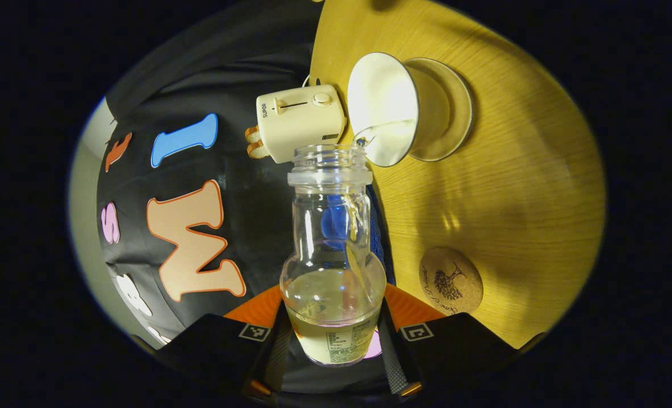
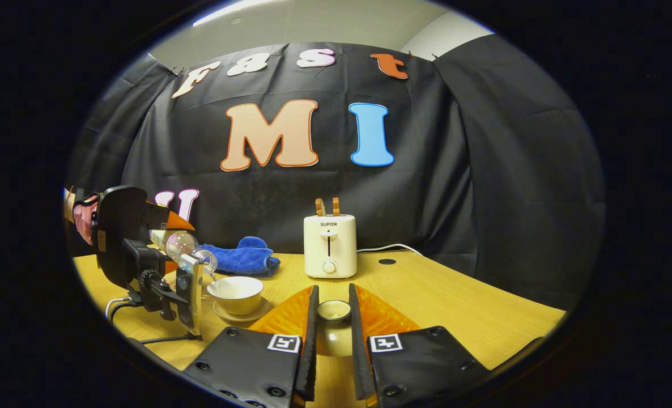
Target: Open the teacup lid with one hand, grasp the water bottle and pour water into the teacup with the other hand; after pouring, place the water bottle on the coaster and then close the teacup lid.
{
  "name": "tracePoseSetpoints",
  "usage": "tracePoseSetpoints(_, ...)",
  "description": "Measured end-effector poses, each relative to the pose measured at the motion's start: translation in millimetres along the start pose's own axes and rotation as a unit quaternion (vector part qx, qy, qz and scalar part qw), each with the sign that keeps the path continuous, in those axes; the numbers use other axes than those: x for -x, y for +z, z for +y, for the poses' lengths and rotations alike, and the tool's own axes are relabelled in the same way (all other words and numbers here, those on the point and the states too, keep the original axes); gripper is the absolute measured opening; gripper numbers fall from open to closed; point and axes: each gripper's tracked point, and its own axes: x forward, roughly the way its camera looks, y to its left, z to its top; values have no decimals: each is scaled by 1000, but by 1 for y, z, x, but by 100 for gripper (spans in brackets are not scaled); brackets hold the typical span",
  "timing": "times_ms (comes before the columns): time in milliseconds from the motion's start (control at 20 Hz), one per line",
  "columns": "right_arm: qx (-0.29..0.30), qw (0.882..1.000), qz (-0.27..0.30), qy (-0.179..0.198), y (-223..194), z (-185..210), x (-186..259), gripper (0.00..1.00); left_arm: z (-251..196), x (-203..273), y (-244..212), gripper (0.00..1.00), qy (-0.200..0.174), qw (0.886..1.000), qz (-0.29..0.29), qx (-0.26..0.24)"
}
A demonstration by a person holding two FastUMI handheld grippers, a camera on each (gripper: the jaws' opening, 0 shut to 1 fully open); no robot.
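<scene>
Two grippers shared the job. The left gripper [image 1: 336,334] was clamped on the base of the glass water bottle [image 1: 333,255], tipping its mouth over the white teacup [image 1: 390,110] on its saucer [image 1: 455,107], so that a thin stream fell inside. The right gripper [image 2: 333,317], fingers closed on the teacup lid [image 2: 334,310], held it off to one side of the teacup, seemingly to keep the opening clear. The cork coaster [image 1: 450,280] lay bare near the teacup, awaiting the bottle. A cream toaster [image 2: 330,246] stood behind the teacup.
</scene>
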Motion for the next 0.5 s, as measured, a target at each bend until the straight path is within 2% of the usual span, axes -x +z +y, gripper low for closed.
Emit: tracePoseSetpoints(500,0,1000,0,-1,0,0,0,29,10,4,3,67,0,997,0,-83)
